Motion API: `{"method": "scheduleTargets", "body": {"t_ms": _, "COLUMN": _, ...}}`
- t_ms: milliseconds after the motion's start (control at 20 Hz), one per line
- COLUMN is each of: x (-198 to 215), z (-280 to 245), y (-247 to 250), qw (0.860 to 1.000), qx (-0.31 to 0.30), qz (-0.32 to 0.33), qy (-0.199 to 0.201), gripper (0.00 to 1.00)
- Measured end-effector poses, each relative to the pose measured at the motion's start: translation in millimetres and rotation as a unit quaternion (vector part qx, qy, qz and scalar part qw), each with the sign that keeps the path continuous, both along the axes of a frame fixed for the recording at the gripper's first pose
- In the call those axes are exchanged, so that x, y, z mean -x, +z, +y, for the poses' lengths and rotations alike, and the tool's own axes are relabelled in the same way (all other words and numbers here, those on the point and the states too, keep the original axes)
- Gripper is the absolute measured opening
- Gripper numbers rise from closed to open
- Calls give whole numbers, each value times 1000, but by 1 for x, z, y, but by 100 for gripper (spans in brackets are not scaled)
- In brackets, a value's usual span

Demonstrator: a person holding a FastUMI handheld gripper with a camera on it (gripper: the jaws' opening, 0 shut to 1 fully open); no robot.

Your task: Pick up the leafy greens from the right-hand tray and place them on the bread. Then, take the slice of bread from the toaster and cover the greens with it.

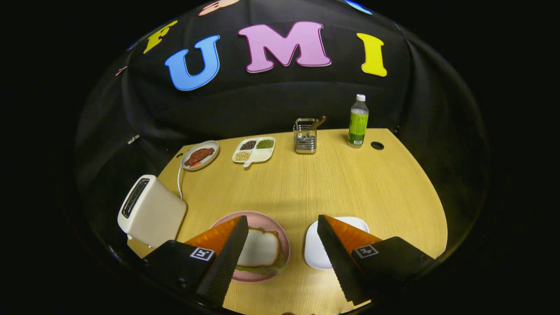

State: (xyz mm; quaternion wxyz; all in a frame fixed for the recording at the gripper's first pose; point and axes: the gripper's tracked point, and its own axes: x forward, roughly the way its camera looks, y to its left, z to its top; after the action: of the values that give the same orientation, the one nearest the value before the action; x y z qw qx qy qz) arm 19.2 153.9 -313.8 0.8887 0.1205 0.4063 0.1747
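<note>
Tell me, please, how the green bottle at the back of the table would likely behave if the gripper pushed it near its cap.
The bottle stands tall and narrow on the table, so it would probably tip rather than slide. Being round, it may then roll. It looks like plastic, likely unbreakable. The gripper is open, far from it.

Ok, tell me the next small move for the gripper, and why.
Probably just pull the gripper back. Its fingers are open and hold nothing; on the pink plate a bread slice already lies over the greens, the white tray looks bare, and the toaster slot shows no slice. The sandwich seems finished.
</note>
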Motion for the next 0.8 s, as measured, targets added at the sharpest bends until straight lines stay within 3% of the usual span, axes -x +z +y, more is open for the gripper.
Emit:
{"method": "scheduleTargets", "body": {"t_ms": 400, "x": -22, "z": 2, "y": 99, "qw": 992, "qx": -59, "qz": -110, "qy": -16, "gripper": 99}}
{"method": "scheduleTargets", "body": {"t_ms": 800, "x": -7, "z": 14, "y": 144, "qw": 979, "qx": -22, "qz": -202, "qy": 5, "gripper": 99}}
